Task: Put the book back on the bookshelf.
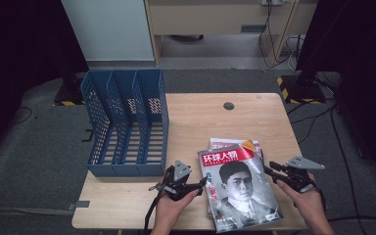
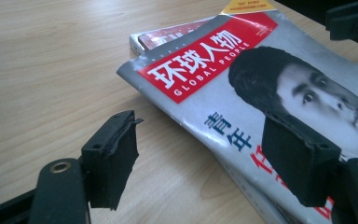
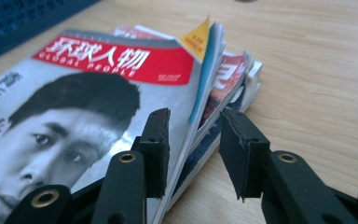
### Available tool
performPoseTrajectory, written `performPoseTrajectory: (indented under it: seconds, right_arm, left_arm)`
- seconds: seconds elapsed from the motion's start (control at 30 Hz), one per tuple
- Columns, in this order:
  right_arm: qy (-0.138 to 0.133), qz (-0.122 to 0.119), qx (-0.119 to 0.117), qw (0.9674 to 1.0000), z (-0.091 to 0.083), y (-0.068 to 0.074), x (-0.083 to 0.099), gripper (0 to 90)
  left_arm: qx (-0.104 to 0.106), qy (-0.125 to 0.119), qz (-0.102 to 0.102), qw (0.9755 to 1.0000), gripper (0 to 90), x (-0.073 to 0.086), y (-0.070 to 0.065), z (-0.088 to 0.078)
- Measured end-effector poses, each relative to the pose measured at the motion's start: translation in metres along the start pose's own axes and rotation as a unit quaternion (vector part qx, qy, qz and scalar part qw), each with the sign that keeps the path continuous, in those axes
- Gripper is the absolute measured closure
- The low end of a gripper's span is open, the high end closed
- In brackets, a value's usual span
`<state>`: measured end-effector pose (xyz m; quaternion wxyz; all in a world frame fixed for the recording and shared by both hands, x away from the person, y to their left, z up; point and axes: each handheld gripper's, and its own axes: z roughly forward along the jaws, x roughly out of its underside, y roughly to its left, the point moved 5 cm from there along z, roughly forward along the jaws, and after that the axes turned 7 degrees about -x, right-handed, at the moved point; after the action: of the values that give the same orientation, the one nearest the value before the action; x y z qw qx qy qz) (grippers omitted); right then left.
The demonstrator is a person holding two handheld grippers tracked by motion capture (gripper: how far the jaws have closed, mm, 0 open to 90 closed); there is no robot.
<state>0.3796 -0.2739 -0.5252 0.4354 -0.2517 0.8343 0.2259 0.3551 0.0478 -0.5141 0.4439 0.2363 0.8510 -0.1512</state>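
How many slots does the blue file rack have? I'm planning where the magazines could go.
3: the blue file rack on the table's left has a left slot, a middle slot and a right slot, side by side, all empty as far as visible.

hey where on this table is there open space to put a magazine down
Bare wood lies behind the magazine stack, between the blue file rack and the table's right edge, with only a small dark hole near the back. A narrower strip runs in front of the rack. The front right is crowded: the stack, left gripper and right gripper.
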Motion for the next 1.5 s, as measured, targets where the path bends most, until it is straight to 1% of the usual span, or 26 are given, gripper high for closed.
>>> performPoseTrajectory:
  seconds: [0.03,0.13,0.2,0.23,0.27,0.33,0.37,0.43,0.5,0.53,0.57,0.67,0.77,0.8,0.83,0.9,0.97,1.0,1.03,1.13,1.17,1.23,1.3,1.33,1.4,1.5]
  right_arm:
    - [0.007,-0.001,0.002,1.0000,0.003,0.001,0.001,66.0]
    - [0.005,-0.001,-0.011,0.9999,0.007,0.004,-0.001,65.5]
    - [0.016,-0.008,-0.012,0.9998,0.010,0.006,0.001,65.9]
    - [0.022,-0.012,-0.013,0.9996,0.011,0.006,0.002,65.9]
    - [0.026,-0.008,-0.015,0.9995,0.012,0.007,0.002,65.8]
    - [0.029,-0.004,-0.021,0.9994,0.012,0.007,0.003,64.8]
    - [0.031,-0.003,-0.023,0.9992,0.013,0.008,0.003,63.9]
    - [0.035,-0.005,-0.029,0.9990,0.013,0.011,0.004,61.6]
    - [0.041,-0.009,-0.027,0.9988,0.014,0.013,0.005,59.5]
    - [0.043,-0.012,-0.028,0.9986,0.014,0.013,0.005,58.9]
    - [0.045,-0.010,-0.028,0.9986,0.014,0.013,0.005,57.8]
    - [0.049,-0.009,-0.028,0.9984,0.014,0.014,0.007,57.4]
    - [0.050,-0.012,-0.026,0.9983,0.014,0.014,0.007,57.6]
    - [0.050,-0.014,-0.025,0.9983,0.015,0.014,0.007,57.6]
    - [0.049,-0.016,-0.024,0.9984,0.015,0.015,0.007,57.6]
    - [0.049,-0.015,-0.025,0.9984,0.015,0.015,0.007,57.7]
    - [0.049,-0.015,-0.026,0.9984,0.015,0.015,0.007,57.7]
    - [0.049,-0.015,-0.026,0.9984,0.015,0.015,0.007,57.8]
    - [0.049,-0.015,-0.026,0.9984,0.015,0.015,0.007,57.8]
    - [0.051,-0.023,-0.023,0.9982,0.014,0.015,0.007,57.9]
    - [0.051,-0.024,-0.023,0.9981,0.014,0.015,0.007,58.1]
    - [0.051,-0.024,-0.026,0.9981,0.014,0.016,0.007,58.5]
    - [0.051,-0.021,-0.029,0.9981,0.015,0.018,0.008,58.8]
    - [0.051,-0.025,-0.028,0.9980,0.015,0.018,0.008,58.8]
    - [0.050,-0.025,-0.027,0.9980,0.015,0.018,0.008,59.3]
    - [0.051,-0.025,-0.027,0.9980,0.014,0.018,0.008,60.7]
  left_arm:
    - [-0.001,0.003,-0.002,1.0000,26.6,-0.002,0.000,0.004]
    - [-0.001,0.027,-0.014,0.9995,26.3,-0.003,0.005,0.019]
    - [-0.005,0.037,-0.023,0.9990,25.5,-0.004,0.007,0.027]
    - [-0.003,0.044,-0.025,0.9987,25.1,-0.004,0.008,0.032]
    - [0.000,0.052,-0.029,0.9982,24.4,-0.004,0.008,0.037]
    - [-0.006,0.067,-0.029,0.9973,21.9,-0.004,0.009,0.046]
    - [-0.007,0.069,-0.032,0.9971,20.0,-0.005,0.009,0.048]
    - [-0.003,0.073,-0.041,0.9965,19.0,-0.005,0.010,0.054]
    - [0.003,0.081,-0.047,0.9956,15.1,-0.005,0.011,0.058]
    - [0.008,0.085,-0.056,0.9948,14.3,-0.006,0.011,0.060]
    - [0.008,0.086,-0.058,0.9946,14.4,-0.007,0.011,0.061]
    - [0.015,0.093,-0.050,0.9943,13.9,-0.009,0.010,0.065]
    - [0.031,0.104,-0.054,0.9926,13.1,-0.011,0.009,0.070]
    - [0.039,0.109,-0.056,0.9917,13.0,-0.012,0.009,0.072]
    - [0.042,0.112,-0.057,0.9912,13.0,-0.012,0.009,0.073]
    - [0.049,0.115,-0.058,0.9905,13.2,-0.013,0.008,0.076]
    - [0.062,0.118,-0.072,0.9885,13.3,-0.013,0.007,0.079]
    - [0.068,0.115,-0.074,0.9883,14.1,-0.013,0.007,0.080]
    - [0.070,0.114,-0.071,0.9885,15.4,-0.014,0.005,0.081]
    - [0.061,0.102,-0.057,0.9913,17.5,-0.018,0.001,0.079]
    - [0.062,0.099,-0.058,0.9915,17.9,-0.020,0.000,0.078]
    - [0.068,0.081,-0.067,0.9921,19.6,-0.027,-0.006,0.073]
    - [0.075,0.076,-0.064,0.9923,20.8,-0.032,-0.010,0.070]
    - [0.076,0.075,-0.066,0.9922,21.4,-0.035,-0.012,0.068]
    - [0.069,0.076,-0.065,0.9925,24.9,-0.039,-0.014,0.066]
    - [0.068,0.071,-0.064,0.9931,33.6,-0.046,-0.015,0.064]
